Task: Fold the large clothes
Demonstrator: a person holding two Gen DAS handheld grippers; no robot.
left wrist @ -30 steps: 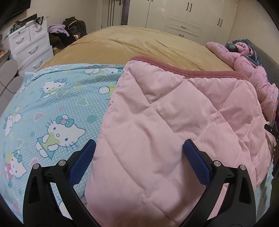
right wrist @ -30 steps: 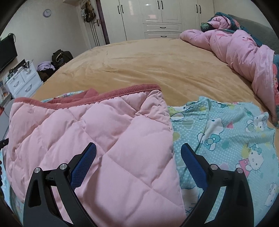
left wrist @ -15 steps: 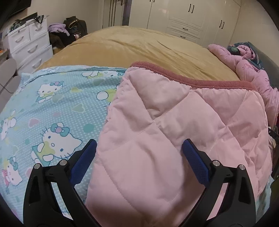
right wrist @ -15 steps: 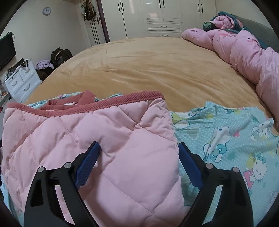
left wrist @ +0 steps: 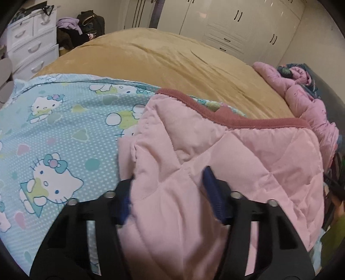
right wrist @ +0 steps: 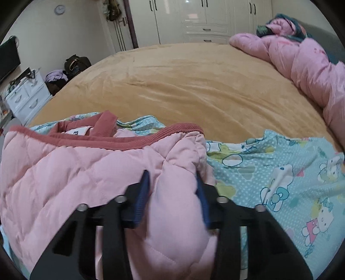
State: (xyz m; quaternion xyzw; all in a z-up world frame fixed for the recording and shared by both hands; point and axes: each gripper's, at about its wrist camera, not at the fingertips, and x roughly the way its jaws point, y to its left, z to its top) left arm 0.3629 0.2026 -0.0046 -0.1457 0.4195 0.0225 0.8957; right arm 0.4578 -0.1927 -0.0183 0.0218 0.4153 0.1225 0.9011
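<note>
Now both jaws have just been closing: the left gripper (left wrist: 170, 189) and right gripper (right wrist: 172, 193) seemingly pinch the pink jacket's (left wrist: 226, 150) near corners, its hem stretching across the bed (right wrist: 194, 86) ahead.

A pale pink quilted jacket (left wrist: 226, 163) with diamond stitching and a darker rose ribbed hem (left wrist: 248, 121) fills the view from the centre towards 5 o'clock. At 9 o'clock lies a light blue sheet (left wrist: 64, 133) with white dots, white cartoon cats, and green and pink hearts. At 12 o'clock spreads a plain mustard-tan bedcover (left wrist: 172, 62). At 3 o'clock sits a pink duvet (right wrist: 301, 64). Beyond are white wardrobes (right wrist: 194, 19). Black gripper fingers (right wrist: 112, 232) carry dark blue pads (right wrist: 142, 198).
</note>
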